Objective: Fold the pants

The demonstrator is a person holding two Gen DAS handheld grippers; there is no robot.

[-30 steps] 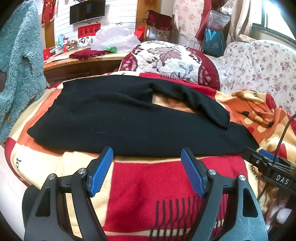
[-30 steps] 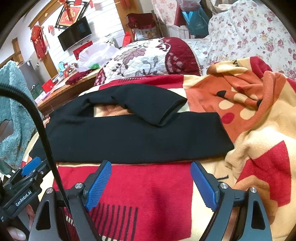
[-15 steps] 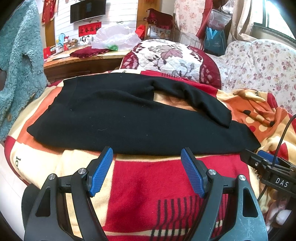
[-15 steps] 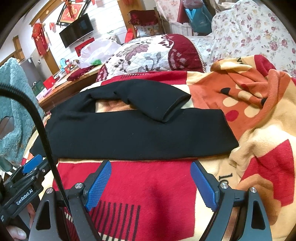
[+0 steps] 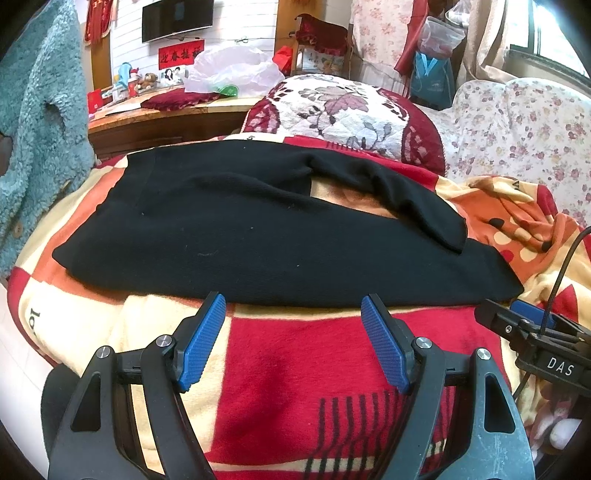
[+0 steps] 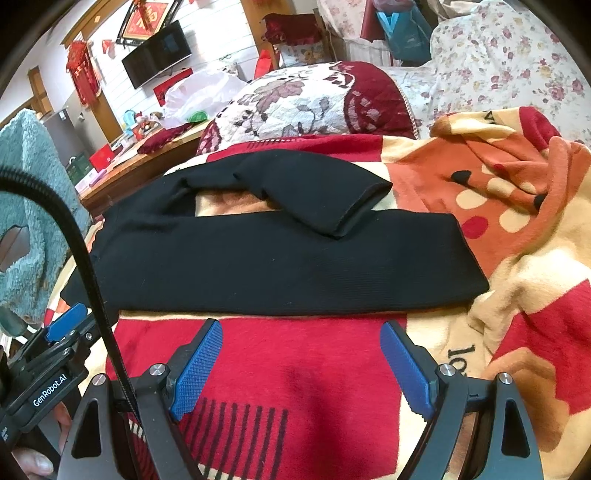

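Both hand-held grippers hang over the near edge of the bed with their blue-padded jaws spread wide and nothing between them: the left hand-held gripper (image 5: pixel 293 339) and the right hand-held gripper (image 6: pixel 301 363) each frame only bare blanket (image 5: pixel 295 373). From the left wrist view the body of the right one carries white lettering reading "DAS", and from the right wrist view the body of the left one reads "GenRobot.AI". Just past the fingertips lie the black pants (image 5: pixel 258 236), spread flat across the blanket with the waist to the left and the legs running right; the far leg bends back so that its cuff rests on top of the near leg. The blanket is fleece in red, cream and orange blocks with black stripes, and part of a dark printed word, "lo", shows near its edge. Behind the pants sits a maroon and white flowered pillow (image 5: pixel 343 110), with a flowered quilt (image 5: pixel 517 125) to its right. A teal fleece garment (image 5: pixel 33 122) hangs at the left. Farther back stands a wooden worktop (image 5: pixel 155 118) bearing a plastic bag (image 5: pixel 232 72), with a dark television (image 5: pixel 177 16) on the wall and a red banner of writing too small to read.
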